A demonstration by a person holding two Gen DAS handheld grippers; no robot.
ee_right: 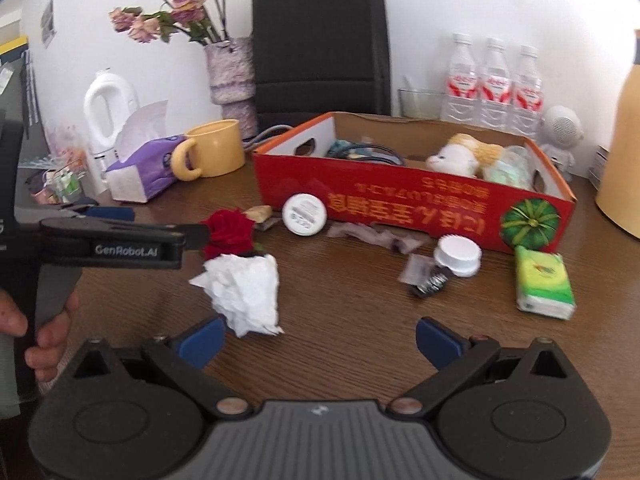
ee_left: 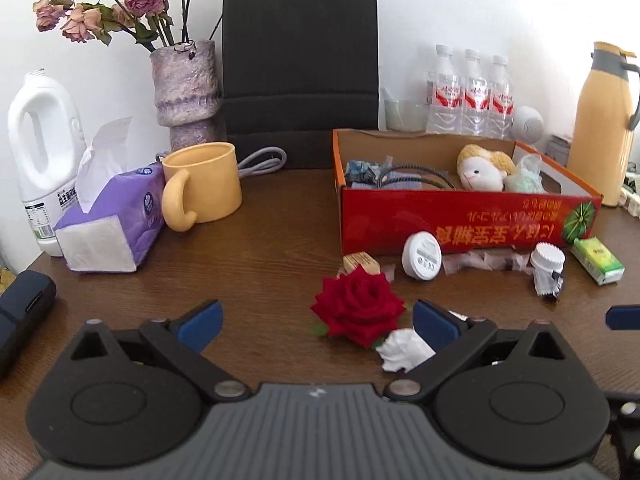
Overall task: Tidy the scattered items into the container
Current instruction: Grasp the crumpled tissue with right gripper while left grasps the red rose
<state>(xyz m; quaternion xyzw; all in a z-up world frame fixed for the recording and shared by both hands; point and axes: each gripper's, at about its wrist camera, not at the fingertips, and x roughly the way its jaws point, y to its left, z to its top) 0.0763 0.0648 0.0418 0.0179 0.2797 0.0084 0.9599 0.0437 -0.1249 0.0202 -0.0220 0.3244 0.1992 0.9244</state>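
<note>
The brown wooden bench (ee_left: pixel 260 264) carries everything. Largest on it is the red cardboard box (ee_left: pixel 460 216), open at the top, with a plush sheep (ee_left: pixel 482 168), a pale green mesh bundle (ee_left: pixel 526 176), dark cables (ee_left: pixel 416 176) and a blue crumpled packet (ee_left: pixel 362 170) already inside. Behind it stand a black paper bag (ee_left: pixel 300 80), a yellow thermos jug (ee_left: pixel 602 120) and three water bottles (ee_left: pixel 470 92); to the left are a white plastic jug (ee_left: pixel 40 152), a vase of dried roses (ee_left: pixel 186 88), a purple tissue pack (ee_left: pixel 112 224) and a yellow mug (ee_left: pixel 204 184).

The left gripper (ee_left: pixel 316 322) hovers low over the bench with its blue pads (ee_left: pixel 202 322) spread wide apart, holding nothing; the red rose (ee_left: pixel 358 304) lies between them, nearer the right pad, and a crumpled white tissue (ee_left: pixel 404 350) lies just beside that pad. The right gripper (ee_right: pixel 320 342) is likewise wide apart and empty, with the tissue (ee_right: pixel 244 292) near its left pad.

Loose in front of the box lie a green tissue packet (ee_left: pixel 598 260), a round white timer (ee_left: pixel 422 256) leaning on the box wall, a white-capped small bottle (ee_left: pixel 548 266) on its side, clear torn wrappers (ee_left: pixel 480 260) and a small tan box (ee_left: pixel 362 262) touching the rose
</note>
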